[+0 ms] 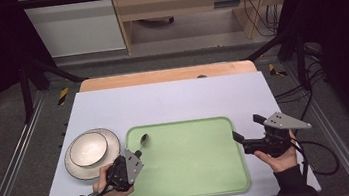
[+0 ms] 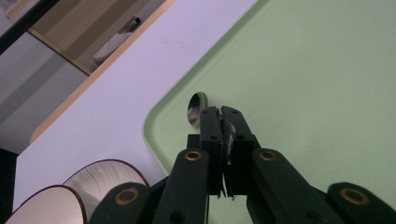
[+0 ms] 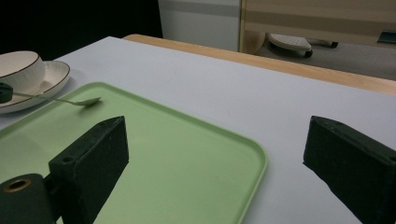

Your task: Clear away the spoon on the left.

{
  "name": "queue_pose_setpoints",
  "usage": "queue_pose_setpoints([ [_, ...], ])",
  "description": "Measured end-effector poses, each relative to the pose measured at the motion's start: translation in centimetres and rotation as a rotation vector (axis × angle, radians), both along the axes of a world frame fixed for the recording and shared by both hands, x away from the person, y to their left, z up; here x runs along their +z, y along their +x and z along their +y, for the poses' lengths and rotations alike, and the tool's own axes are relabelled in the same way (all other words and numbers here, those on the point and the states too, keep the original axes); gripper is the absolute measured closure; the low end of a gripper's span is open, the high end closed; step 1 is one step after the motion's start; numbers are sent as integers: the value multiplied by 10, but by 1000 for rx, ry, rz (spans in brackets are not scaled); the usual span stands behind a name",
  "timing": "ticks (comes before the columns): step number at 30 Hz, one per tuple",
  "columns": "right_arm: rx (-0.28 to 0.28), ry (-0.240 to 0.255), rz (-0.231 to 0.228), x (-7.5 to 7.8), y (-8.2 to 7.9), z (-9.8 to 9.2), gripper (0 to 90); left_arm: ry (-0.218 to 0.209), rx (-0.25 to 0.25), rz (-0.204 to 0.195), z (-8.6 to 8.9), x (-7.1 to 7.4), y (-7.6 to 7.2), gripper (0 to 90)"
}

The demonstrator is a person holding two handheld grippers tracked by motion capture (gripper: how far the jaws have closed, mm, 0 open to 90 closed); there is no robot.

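A metal spoon (image 1: 144, 140) is held by its handle in my left gripper (image 1: 138, 154), which is shut on it. The spoon's bowl (image 2: 197, 108) points out past the fingertips, low over the far left corner of the green tray (image 1: 190, 161). Whether it touches the tray I cannot tell. In the right gripper view the spoon (image 3: 84, 101) reaches in from the left above the tray (image 3: 187, 158). My right gripper (image 1: 248, 127) stands open and empty at the tray's right edge, its jaws wide apart.
A white bowl (image 1: 88, 149) sits on a dark-rimmed plate (image 1: 78, 170) just left of the tray, close to my left hand. The pale table top (image 1: 173, 100) runs back to a wooden edge. Black frame posts stand at both sides.
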State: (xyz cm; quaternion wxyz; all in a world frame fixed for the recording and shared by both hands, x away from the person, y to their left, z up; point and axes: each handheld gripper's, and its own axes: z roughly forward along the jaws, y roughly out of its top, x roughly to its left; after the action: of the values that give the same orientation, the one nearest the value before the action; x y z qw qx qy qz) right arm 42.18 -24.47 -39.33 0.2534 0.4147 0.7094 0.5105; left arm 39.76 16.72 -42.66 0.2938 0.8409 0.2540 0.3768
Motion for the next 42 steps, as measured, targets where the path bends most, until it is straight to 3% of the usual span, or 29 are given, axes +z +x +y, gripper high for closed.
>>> queue_pose_setpoints([
  [10,0,0,-3,0,0,0,69,81,-48,18,-9,-5,-4,836],
  [11,0,1,-1,1,0,0,69,80,-69,20,-10,-5,-3,834],
  [12,-1,2,0,1,-1,0,69,86,-55,21,-10,-6,-4,829],
  [42,3,6,0,1,-1,-1,69,144,-125,101,-16,-17,-2,642],
])
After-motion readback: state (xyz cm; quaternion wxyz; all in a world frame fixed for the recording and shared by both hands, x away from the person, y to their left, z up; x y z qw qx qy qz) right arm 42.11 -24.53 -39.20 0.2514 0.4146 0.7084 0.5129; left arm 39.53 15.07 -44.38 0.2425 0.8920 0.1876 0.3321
